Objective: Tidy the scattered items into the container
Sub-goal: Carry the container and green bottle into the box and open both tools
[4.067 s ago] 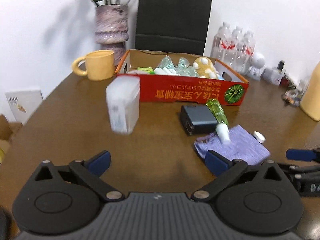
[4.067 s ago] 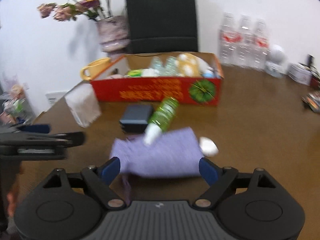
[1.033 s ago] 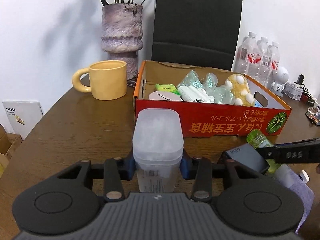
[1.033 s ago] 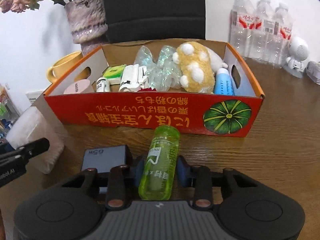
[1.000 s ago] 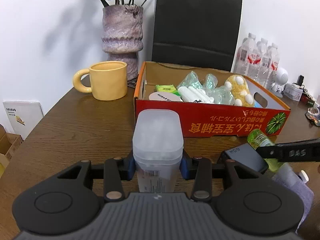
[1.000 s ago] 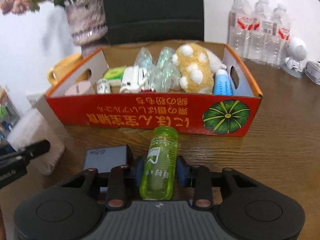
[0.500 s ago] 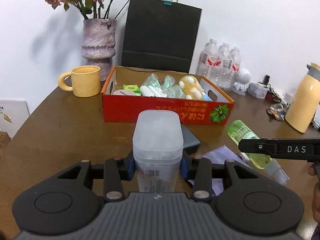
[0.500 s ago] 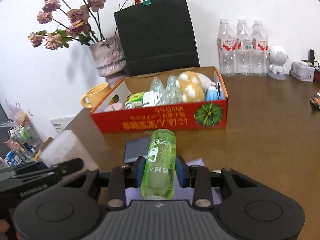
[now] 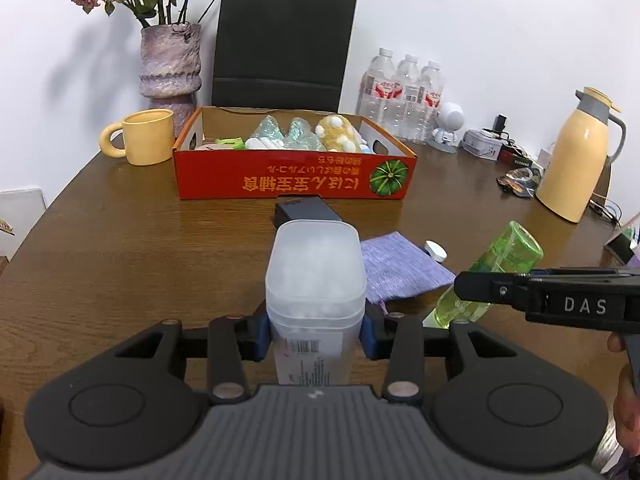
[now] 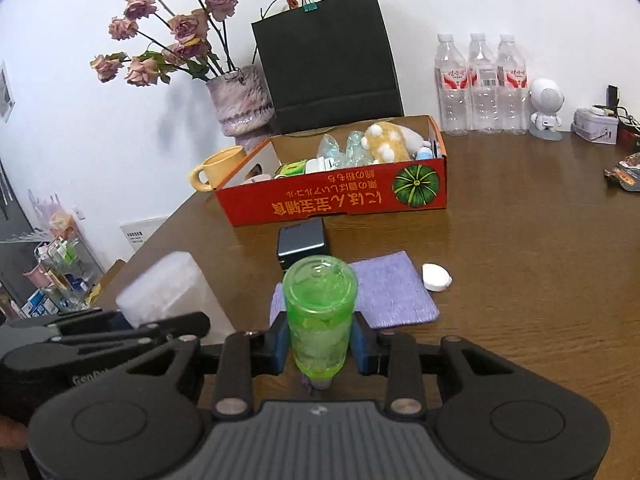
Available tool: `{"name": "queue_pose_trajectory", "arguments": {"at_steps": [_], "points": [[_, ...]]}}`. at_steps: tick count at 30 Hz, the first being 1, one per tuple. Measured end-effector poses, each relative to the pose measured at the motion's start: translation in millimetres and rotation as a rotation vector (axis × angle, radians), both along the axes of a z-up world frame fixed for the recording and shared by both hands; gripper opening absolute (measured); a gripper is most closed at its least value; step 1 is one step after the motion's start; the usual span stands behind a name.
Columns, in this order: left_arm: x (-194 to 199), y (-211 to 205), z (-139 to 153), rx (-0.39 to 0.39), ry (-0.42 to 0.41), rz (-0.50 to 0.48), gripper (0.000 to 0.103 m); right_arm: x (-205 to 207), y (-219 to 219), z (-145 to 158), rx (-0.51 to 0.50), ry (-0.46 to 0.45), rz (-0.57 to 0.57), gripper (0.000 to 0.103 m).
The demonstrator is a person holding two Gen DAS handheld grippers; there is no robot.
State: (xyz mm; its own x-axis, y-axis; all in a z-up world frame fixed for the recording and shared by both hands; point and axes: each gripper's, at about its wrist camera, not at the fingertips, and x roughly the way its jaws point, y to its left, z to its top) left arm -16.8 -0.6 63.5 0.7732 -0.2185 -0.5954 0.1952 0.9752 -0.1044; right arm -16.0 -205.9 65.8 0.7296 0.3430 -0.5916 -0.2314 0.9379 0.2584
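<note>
The left gripper (image 9: 315, 338) is clamped on a frosted translucent plastic container (image 9: 316, 280), blue pads pressed against its two sides; the container stands upright, long axis vertical, lid end up toward 12 o'clock, its barcode label low on the near face. The right gripper (image 10: 320, 346) is closed around a green transparent bottle (image 10: 320, 316), whose long axis runs along the fingers: the flat base faces forward and up toward 12 o'clock, the neck end points back toward the camera. In the left wrist view the same bottle (image 9: 490, 276) shows at 3 o'clock, tilted, base up and to the right, held clear of the brown wooden table (image 9: 120, 240). Both held items sit well short of the red cardboard box (image 9: 294, 182), which lies at 12 o'clock with a pumpkin print on its near wall and already holds a yellow plush toy (image 9: 336, 136) and clear plastic packets. Between the box and the grippers lie a dark power adapter (image 10: 302, 238), just beside the box's near wall, a folded purple cloth (image 10: 394, 290), and a small white cap (image 10: 436, 277) at the cloth's 3 o'clock. A yellow mug (image 9: 146, 136) stands at the box's 9 o'clock.
</note>
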Motion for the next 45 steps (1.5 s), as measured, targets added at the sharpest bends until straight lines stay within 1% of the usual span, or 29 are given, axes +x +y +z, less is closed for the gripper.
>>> {"name": "queue_pose_trajectory", "arguments": {"at_steps": [4, 7, 10, 13, 15, 17, 19, 22, 25, 28, 30, 32, 34, 35, 37, 40, 42, 44, 45], "points": [[-8, -1, 6, -0.001, -0.013, -0.009, 0.042, -11, -2, 5, 0.008, -0.018, 0.001, 0.03], [-9, 1, 11, -0.004, -0.015, -0.019, 0.042, -17, -3, 16, 0.014, -0.05, 0.01, 0.03], [-6, 4, 25, 0.02, -0.047, -0.038, 0.042, -18, -4, 30, 0.011, -0.074, 0.035, 0.03], [2, 12, 44, 0.038, -0.09, -0.058, 0.042, -11, -13, 49, 0.041, -0.128, 0.045, 0.03], [20, 18, 61, 0.041, -0.112, -0.067, 0.042, 0, -19, 61, 0.046, -0.158, 0.031, 0.03], [45, 22, 75, 0.033, -0.11, -0.074, 0.042, 16, -22, 73, 0.034, -0.185, 0.014, 0.03], [74, 24, 86, 0.018, -0.098, -0.08, 0.042, 38, -24, 87, 0.031, -0.203, 0.009, 0.03], [127, 25, 98, 0.008, -0.07, -0.079, 0.042, 85, -24, 106, 0.018, -0.206, 0.014, 0.03], [185, 24, 103, 0.016, -0.051, -0.047, 0.042, 143, -20, 118, -0.023, -0.171, 0.005, 0.03], [227, 23, 95, 0.018, -0.018, -0.034, 0.042, 202, -11, 113, -0.074, -0.11, 0.014, 0.03], [254, 22, 88, 0.024, 0.004, -0.024, 0.042, 241, -4, 97, -0.102, -0.05, 0.035, 0.03], [274, 23, 75, 0.033, 0.05, -0.007, 0.042, 269, 3, 76, -0.12, 0.02, 0.046, 0.03], [295, 23, 62, 0.042, 0.095, 0.01, 0.042, 284, 8, 66, -0.129, 0.075, 0.048, 0.03], [305, 24, 53, 0.021, 0.127, 0.005, 0.042, 290, 11, 61, -0.133, 0.102, 0.048, 0.03], [317, 23, 39, 0.008, 0.176, 0.003, 0.042, 304, 16, 51, -0.141, 0.155, 0.049, 0.03], [330, 17, 21, 0.026, 0.252, -0.008, 0.042, 324, 23, 37, -0.152, 0.236, 0.05, 0.031], [336, 13, 19, 0.054, 0.291, -0.012, 0.043, 337, 29, 27, -0.159, 0.29, 0.051, 0.035], [343, 9, 18, 0.083, 0.33, -0.017, 0.045, 350, 34, 17, -0.167, 0.343, 0.052, 0.039], [346, 6, 17, 0.098, 0.35, -0.019, 0.051, 357, 36, 12, -0.171, 0.37, 0.052, 0.04]]}}
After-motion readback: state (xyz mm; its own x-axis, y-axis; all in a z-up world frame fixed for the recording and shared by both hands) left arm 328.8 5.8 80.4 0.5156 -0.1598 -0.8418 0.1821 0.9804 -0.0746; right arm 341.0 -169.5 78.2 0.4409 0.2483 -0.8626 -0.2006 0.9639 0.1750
